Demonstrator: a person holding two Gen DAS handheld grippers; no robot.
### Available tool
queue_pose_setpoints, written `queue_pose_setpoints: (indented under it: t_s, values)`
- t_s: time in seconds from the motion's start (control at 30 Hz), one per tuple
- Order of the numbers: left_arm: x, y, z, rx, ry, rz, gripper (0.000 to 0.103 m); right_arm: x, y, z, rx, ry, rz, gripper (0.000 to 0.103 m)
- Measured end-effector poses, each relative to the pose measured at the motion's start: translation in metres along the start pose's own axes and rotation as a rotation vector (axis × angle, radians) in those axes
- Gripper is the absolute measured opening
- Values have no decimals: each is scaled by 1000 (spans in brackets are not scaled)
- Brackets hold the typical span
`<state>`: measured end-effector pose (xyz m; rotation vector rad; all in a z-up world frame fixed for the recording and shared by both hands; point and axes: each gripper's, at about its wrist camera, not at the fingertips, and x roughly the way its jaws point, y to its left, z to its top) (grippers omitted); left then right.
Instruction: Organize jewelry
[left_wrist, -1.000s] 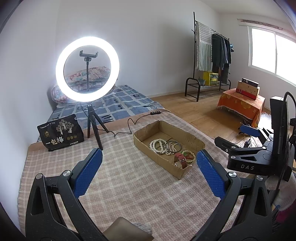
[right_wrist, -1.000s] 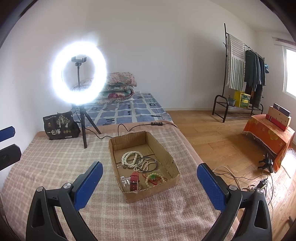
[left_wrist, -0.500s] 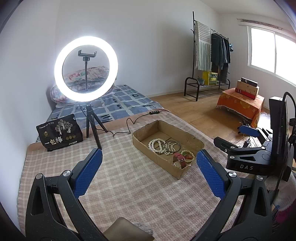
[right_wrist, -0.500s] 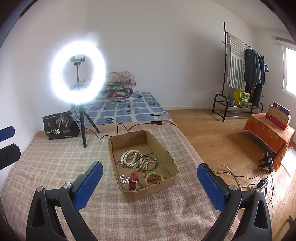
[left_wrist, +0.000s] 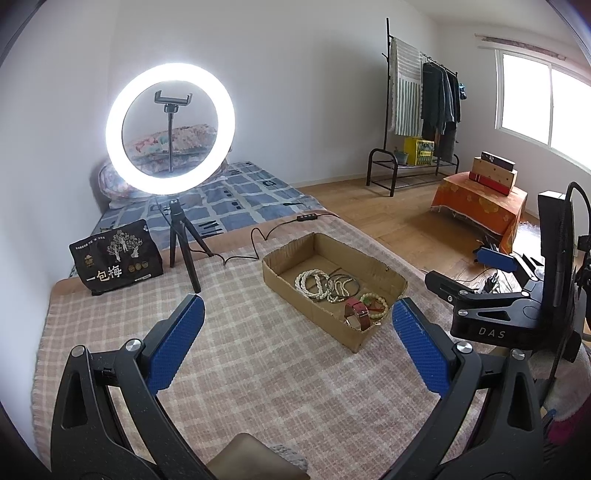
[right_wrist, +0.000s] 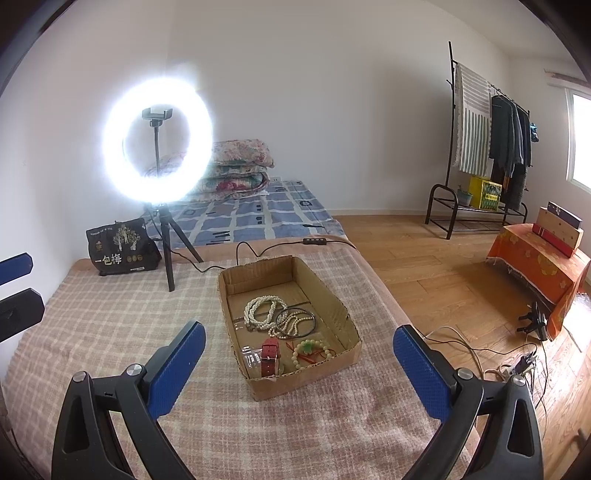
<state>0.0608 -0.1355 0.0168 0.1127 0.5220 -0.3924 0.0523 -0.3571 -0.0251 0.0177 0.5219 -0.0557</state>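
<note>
A shallow cardboard box (right_wrist: 334, 302) (left_wrist: 395, 280) sits on the checked blanket. In it lie a white pearl necklace (right_wrist: 260, 314) (left_wrist: 312, 282), thin dark bangles (right_wrist: 295, 320), a red-strap watch (right_wrist: 270, 356) (left_wrist: 356, 312), and a pale bead bracelet with a green charm (right_wrist: 310, 350) (left_wrist: 375, 304). My left gripper (left_wrist: 295, 339) is open and empty, above the blanket left of the box. My right gripper (right_wrist: 297, 363) is open and empty, hovering at the box's near end; it also shows at the right of the left wrist view (left_wrist: 491, 291).
A lit ring light on a tripod (left_wrist: 170, 129) (right_wrist: 159, 140) stands behind the box, its cable (left_wrist: 258, 236) trailing past the box's far end. A black bag (left_wrist: 116, 256) sits at the far left. The blanket's right edge drops to wood floor with cables (right_wrist: 480, 347).
Both grippers have drifted only slightly; the box sits a little lower and closer in the right wrist view. Nothing was picked up or let go.
</note>
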Motion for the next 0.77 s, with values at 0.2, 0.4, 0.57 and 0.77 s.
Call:
queue_pose_setpoints:
  t_s: [0.2, 0.4, 0.57, 0.77]
  values:
    - [1, 0, -1, -2, -2, 2, 103, 0, 1, 0, 0, 1, 0, 103]
    - [1, 2, -5, -2, -4, 12, 103, 0, 1, 0, 1, 5, 1, 103]
    - [1, 5, -5, -3, -9, 15, 103, 1, 2, 0, 1, 7, 2, 103]
    - [-2, 6, -1, 7, -18, 17, 103, 2, 2, 0, 3, 15, 4, 103]
